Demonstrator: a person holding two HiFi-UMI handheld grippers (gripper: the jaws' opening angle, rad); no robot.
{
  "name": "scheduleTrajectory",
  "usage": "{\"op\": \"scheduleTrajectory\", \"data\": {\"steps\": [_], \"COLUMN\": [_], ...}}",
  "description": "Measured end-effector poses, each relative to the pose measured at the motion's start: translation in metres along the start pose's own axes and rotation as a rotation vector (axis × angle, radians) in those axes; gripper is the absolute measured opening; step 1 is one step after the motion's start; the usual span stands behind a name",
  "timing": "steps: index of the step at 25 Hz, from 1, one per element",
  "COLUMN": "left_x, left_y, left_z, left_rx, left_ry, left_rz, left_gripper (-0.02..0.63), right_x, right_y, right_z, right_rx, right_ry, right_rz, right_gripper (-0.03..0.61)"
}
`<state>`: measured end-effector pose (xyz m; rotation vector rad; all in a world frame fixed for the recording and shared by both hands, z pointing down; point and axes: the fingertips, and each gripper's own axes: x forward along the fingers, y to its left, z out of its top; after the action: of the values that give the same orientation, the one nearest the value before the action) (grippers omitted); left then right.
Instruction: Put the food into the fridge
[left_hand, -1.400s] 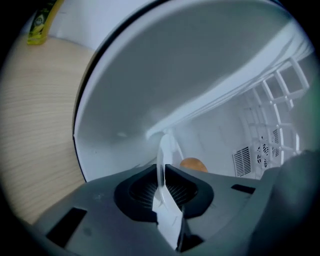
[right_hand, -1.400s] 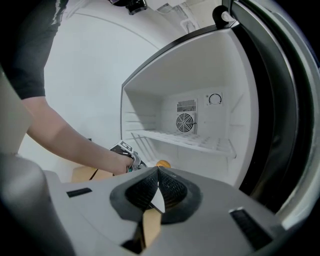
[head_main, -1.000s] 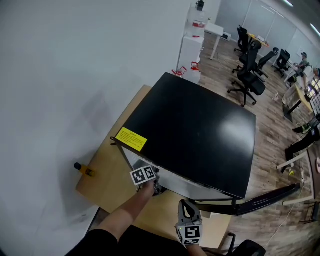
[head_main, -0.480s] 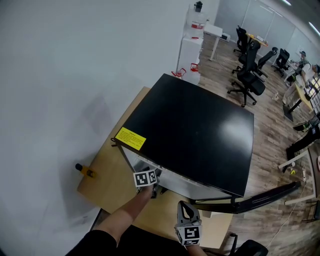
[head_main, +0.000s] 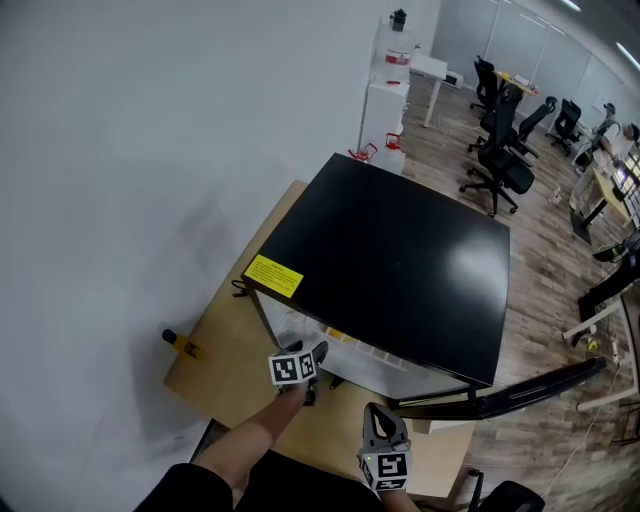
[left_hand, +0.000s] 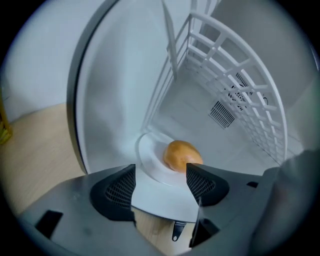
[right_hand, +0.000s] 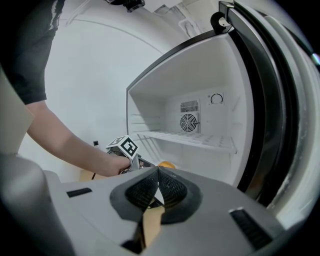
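A round orange-brown food item (left_hand: 182, 155) sits on a white plate (left_hand: 150, 162) on the floor of the open fridge (head_main: 390, 250). My left gripper (left_hand: 160, 177) is at the fridge mouth with its jaws wide open. The plate's near rim lies between them, and the pads do not press on it. In the head view the left gripper (head_main: 312, 356) is below the fridge's front edge. My right gripper (right_hand: 158, 172) is shut with nothing in it, held back from the fridge and facing its inside. It shows in the head view as the right gripper (head_main: 376, 412) at the bottom.
The fridge stands on a wooden table (head_main: 225, 345) against a white wall. Its door (head_main: 520, 390) hangs open to the right. A white wire shelf (left_hand: 235, 90) runs above the plate. A small yellow and black object (head_main: 183, 345) sits at the table's left. Office chairs (head_main: 500, 150) stand beyond.
In the head view my left gripper has drawn back a little from the fridge mouth toward me. The right gripper has hardly moved.
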<state>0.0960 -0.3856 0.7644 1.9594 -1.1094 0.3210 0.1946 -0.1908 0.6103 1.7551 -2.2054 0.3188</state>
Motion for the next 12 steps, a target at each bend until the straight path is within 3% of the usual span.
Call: {"op": "scheduleTrajectory", "data": {"steps": [6,12], "left_x": [-0.039,-0.103], "left_y": [0.007,-0.010], "left_z": [0.000,-0.001], "left_rx": [0.006,0.148], "left_ry": [-0.046,-0.107], "left_rz": [0.015,-0.013], "left_gripper": [0.291,0.291], "right_x": [-0.007,-0.026], "right_y": [0.009,0.029], "right_z": [0.003,0.002], "right_rx": [0.027,0.083], "right_ry": [0.002,0.011], "right_rz": [0.010,-0.006], "right_gripper": [0.060,0.060]}}
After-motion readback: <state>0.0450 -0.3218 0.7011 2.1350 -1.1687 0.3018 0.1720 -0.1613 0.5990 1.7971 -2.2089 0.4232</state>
